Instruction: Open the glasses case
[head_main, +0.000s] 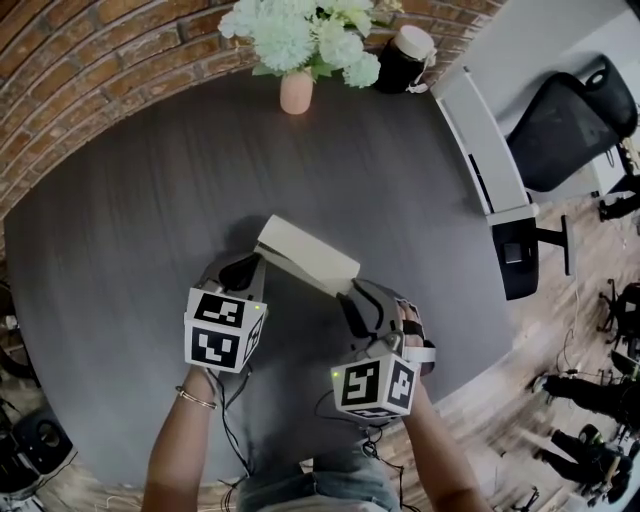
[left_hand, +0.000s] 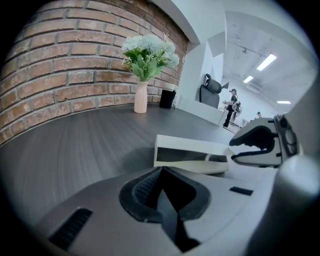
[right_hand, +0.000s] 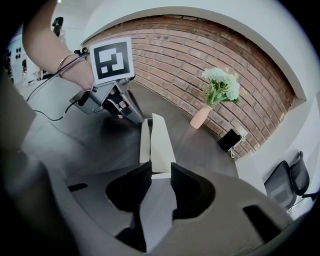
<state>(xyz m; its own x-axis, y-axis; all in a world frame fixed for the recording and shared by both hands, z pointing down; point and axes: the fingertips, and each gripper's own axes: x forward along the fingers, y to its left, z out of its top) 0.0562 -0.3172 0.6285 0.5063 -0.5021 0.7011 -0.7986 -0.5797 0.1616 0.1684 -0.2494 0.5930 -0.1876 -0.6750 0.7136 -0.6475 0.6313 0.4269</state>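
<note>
A white glasses case (head_main: 305, 255) lies mid-worktop (head_main: 130, 230); the left tongs (head_main: 250, 263), pressed together, sit at its left end; the right tongs (head_main: 351, 297) pinch its right end; the risk is that so shallow a pinch slips and the case swivels instead of opening.

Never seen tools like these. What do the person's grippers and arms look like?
Both the left gripper and right gripper are grey with black ribbed pads, each carrying a black-and-white marker cube. Black cables trail off. No sleeves; a bracelet on left wrist.

Dark round table (head_main: 130, 230), cream glasses case (head_main: 305, 252), pink vase (head_main: 296, 92), perhaps dark jar (head_main: 405, 55)
</note>
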